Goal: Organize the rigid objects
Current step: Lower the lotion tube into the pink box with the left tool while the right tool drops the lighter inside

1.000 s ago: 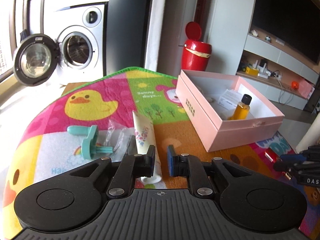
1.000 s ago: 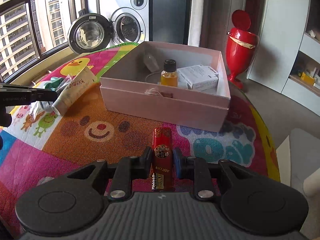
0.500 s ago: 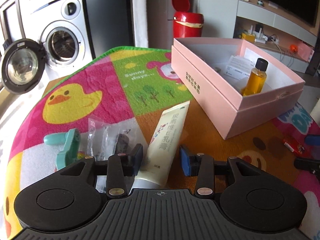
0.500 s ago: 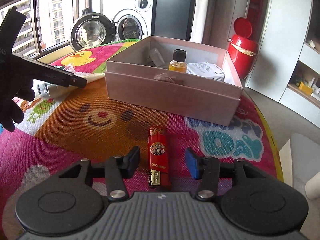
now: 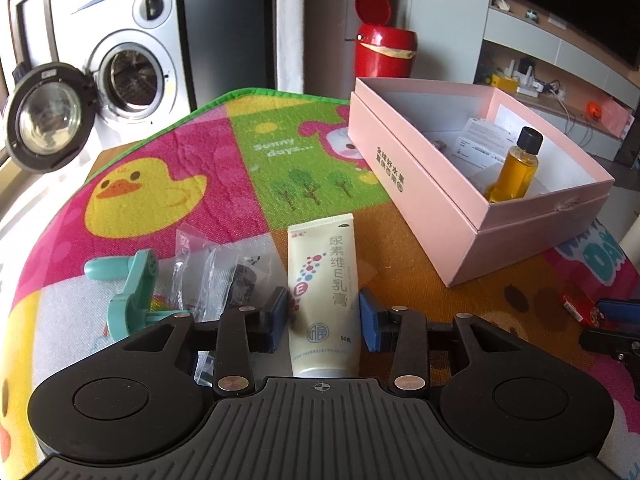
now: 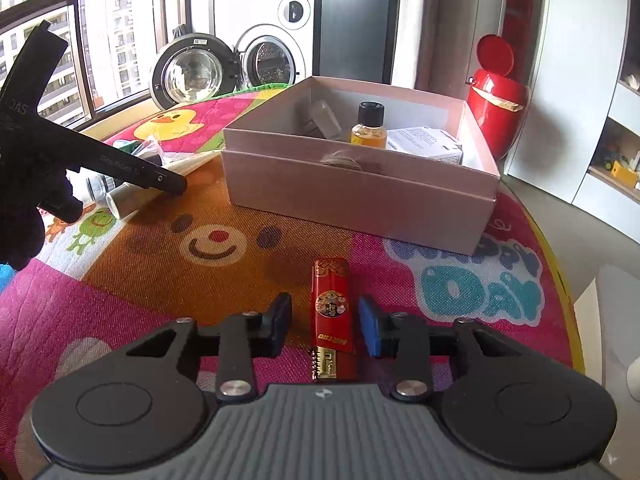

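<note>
Left tool (image 5: 324,316): half-wide, pads standing astride the lower body of the cream tube (image 5: 324,280) without pressing on it. Lined up along the tube's length, probably so that closing grips the flat sides and not the cap end. Tube lying flat on the mat-covered tabletop (image 5: 240,160), crimped end toward 12 o'clock. At 10 o'clock, clear plastic packets (image 5: 212,272) and a teal plastic gadget (image 5: 132,292), left alone for now. At 1 o'clock, the open pink box (image 5: 420,184), with an amber bottle (image 5: 514,172) upright inside: likely the home for all the loose items.

Right tool (image 6: 325,320): jaws closing, red lighter (image 6: 332,300) between them but not touched in this view. Lighter flat on the mat, metal head toward 6 o'clock, long axis in line with the tool, well suited to a side pinch. Same pink box at 12 o'clock, near.

Against a second ago: left tool then pinched narrow on nothing with the tube off to its 10 o'clock, now spread and centred over it, seen from closer. Right tool then clamped on the lighter, now parted from it and coming in again, seemingly for a better hold.
</note>
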Demonstrator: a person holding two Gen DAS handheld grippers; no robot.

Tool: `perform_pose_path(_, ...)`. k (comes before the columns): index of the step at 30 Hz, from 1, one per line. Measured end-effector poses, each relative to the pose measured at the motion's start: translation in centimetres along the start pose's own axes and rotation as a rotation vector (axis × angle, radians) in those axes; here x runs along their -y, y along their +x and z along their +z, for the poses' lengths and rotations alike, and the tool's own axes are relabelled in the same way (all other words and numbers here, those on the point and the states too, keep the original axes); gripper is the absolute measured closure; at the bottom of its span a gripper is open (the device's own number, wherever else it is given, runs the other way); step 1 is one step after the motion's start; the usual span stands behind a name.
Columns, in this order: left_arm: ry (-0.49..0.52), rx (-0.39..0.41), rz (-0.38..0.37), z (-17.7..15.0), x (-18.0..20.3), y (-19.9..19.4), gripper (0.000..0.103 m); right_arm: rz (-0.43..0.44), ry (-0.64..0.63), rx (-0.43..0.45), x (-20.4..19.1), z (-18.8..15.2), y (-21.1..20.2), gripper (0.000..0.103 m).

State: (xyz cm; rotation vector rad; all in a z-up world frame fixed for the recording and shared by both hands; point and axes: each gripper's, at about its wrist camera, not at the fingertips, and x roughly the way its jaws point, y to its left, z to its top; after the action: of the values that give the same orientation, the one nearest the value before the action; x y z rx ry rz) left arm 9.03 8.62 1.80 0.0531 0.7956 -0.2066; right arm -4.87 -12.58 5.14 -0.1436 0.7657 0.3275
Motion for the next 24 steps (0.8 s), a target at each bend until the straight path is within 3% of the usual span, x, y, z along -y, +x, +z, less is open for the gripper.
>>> perform_pose_path(8,0.058,0.073,-0.137,-4.0,3.0,-5.6,0.062,0.027,0.013,-0.045,1.2,-0.5,-3.2,0.081)
perform_pose_path(9,0.059,0.085,-0.159,-4.2,3.4,-6.7,0.066,0.025,0.025,-0.033,1.6,-0.2,-4.1,0.081)
perform_pose_path(10,0.059,0.100,-0.185,-4.2,3.7,-7.8,0.084,0.025,0.034,-0.016,1.9,0.2,-5.0,0.081)
perform_pose_path(11,0.060,0.118,-0.205,-3.7,4.0,-8.8,0.091,0.027,0.044,0.017,2.5,1.0,-6.2,0.081)
perform_pose_path(18,0.074,0.361,-0.263,4.1,4.7,-13.6,0.093,-0.025,0.082,0.291,5.6,9.6,-12.7,0.081)
perform_pose_path(20,0.128,0.310,-0.334,5.0,5.2,-12.8,0.090,-0.020,0.097,0.309,6.0,10.6,-13.1,0.081)
perform_pose_path(22,0.186,0.197,-0.394,4.9,6.1,-11.0,0.087,-0.021,0.089,0.306,6.0,10.6,-12.9,0.081)
perform_pose_path(24,0.247,0.094,-0.400,4.1,7.0,-8.8,0.086,-0.012,0.082,0.270,5.8,9.7,-11.9,0.081)
